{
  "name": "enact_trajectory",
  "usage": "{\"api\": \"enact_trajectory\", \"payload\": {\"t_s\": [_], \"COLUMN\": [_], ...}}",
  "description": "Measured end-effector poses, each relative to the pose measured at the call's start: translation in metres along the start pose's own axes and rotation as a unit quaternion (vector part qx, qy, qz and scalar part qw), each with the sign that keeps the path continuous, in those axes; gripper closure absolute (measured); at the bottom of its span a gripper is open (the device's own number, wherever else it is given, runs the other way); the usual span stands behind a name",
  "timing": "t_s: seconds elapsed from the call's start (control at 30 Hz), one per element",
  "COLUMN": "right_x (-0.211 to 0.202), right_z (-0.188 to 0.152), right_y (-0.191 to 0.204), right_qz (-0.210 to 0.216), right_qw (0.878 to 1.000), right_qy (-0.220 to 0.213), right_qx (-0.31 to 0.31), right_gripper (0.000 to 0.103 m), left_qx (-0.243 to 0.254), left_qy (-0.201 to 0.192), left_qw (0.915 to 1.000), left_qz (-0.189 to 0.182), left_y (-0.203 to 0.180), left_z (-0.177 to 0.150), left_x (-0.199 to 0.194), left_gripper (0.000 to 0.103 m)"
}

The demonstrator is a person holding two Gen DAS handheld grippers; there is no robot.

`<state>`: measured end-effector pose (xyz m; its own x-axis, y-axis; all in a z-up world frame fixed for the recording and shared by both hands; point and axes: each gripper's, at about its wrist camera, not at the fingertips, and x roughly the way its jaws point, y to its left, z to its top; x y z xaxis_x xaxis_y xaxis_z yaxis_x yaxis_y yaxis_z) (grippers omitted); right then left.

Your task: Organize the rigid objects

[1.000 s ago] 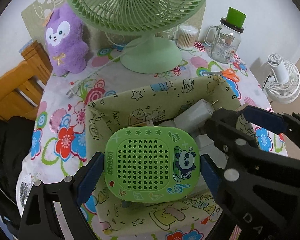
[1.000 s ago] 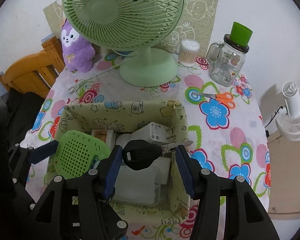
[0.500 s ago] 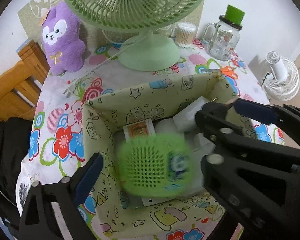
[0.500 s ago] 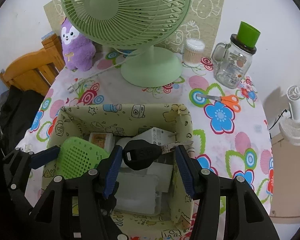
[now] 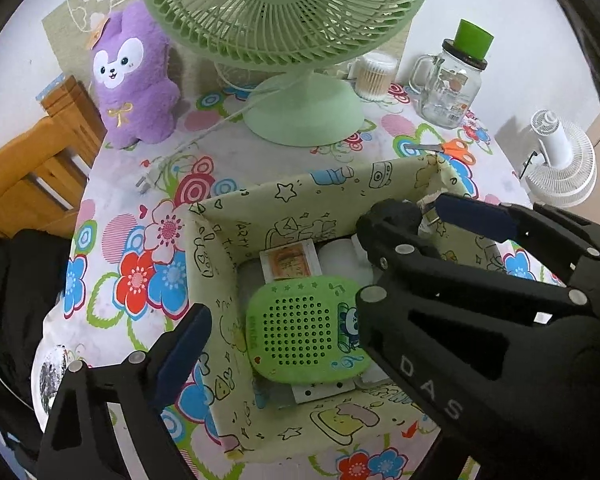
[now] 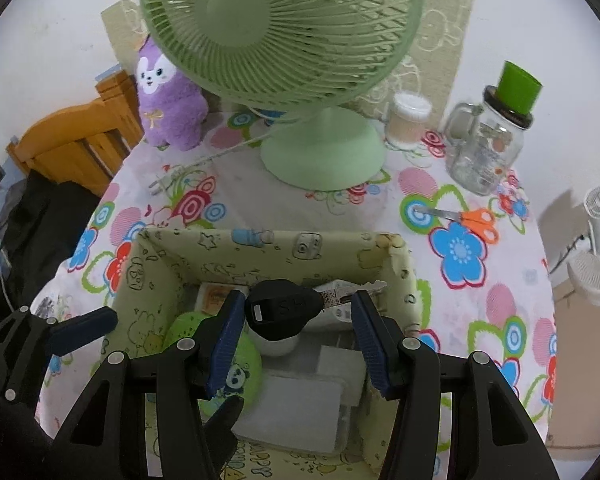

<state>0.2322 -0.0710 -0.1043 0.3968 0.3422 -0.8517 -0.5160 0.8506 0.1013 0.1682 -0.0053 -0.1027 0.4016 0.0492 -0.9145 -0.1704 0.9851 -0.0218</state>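
Note:
A green panda speaker [image 5: 306,336] lies inside the pale green fabric box [image 5: 300,196] on top of white items; it also shows in the right wrist view [image 6: 230,368]. My left gripper [image 5: 328,280] is open and empty above the box. My right gripper [image 6: 296,328] is shut on a black-headed key [image 6: 282,312] and holds it over the box [image 6: 260,240], its metal blade pointing right. The right gripper hides part of the box in the left wrist view.
A green desk fan [image 6: 300,60] stands behind the box with its cord on the flowered cloth. A purple plush [image 5: 134,80], a cotton swab jar [image 6: 406,120], a glass mug jar [image 6: 488,140] and orange scissors [image 6: 468,218] sit around it. A wooden chair [image 6: 76,136] is at left.
My left gripper opened and let the green speaker drop into the box. My right gripper kept hold of the key above the box.

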Motion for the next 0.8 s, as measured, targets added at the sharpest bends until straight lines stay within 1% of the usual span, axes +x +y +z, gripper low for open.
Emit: {"api": "enact_trajectory", "payload": {"t_s": [0.13, 0.17, 0.2, 0.27, 0.33, 0.43, 0.57, 0.8], "right_x": [0.006, 0.006, 0.007, 0.006, 0.003, 0.0, -0.009, -0.029], "right_z": [0.0, 0.0, 0.0, -0.001, -0.002, -0.005, -0.01, -0.019], "right_y": [-0.005, -0.005, -0.005, -0.006, -0.006, -0.004, -0.006, -0.007], "right_qz": [-0.006, -0.008, -0.008, -0.001, -0.002, -0.009, -0.012, -0.023], "right_qw": [1.0, 1.0, 1.0, 1.0, 1.0, 1.0, 1.0, 0.999], "right_qy": [0.008, 0.01, 0.011, 0.012, 0.009, 0.009, 0.006, -0.006], "right_qx": [0.002, 0.002, 0.003, 0.009, 0.009, 0.004, 0.013, 0.025], "right_gripper": [0.044, 0.041, 0.034, 0.028, 0.027, 0.027, 0.021, 0.02], "left_qx": [0.004, 0.005, 0.005, 0.006, 0.007, 0.011, 0.011, 0.016], "left_qy": [0.001, 0.002, 0.002, 0.002, 0.001, -0.005, -0.008, -0.018], "left_qw": [1.0, 1.0, 1.0, 1.0, 1.0, 0.9999, 0.9998, 0.9996], "left_qz": [0.004, -0.001, -0.004, -0.002, -0.001, 0.012, 0.016, 0.016], "left_y": [-0.002, -0.002, -0.002, -0.003, -0.003, -0.004, -0.003, 0.0], "left_z": [0.0, 0.0, 0.0, 0.001, 0.001, 0.001, -0.002, -0.009], "left_x": [0.002, 0.002, 0.002, 0.002, 0.001, -0.002, -0.007, -0.025], "left_gripper": [0.007, 0.004, 0.003, 0.002, 0.002, 0.0, 0.0, 0.0]}}
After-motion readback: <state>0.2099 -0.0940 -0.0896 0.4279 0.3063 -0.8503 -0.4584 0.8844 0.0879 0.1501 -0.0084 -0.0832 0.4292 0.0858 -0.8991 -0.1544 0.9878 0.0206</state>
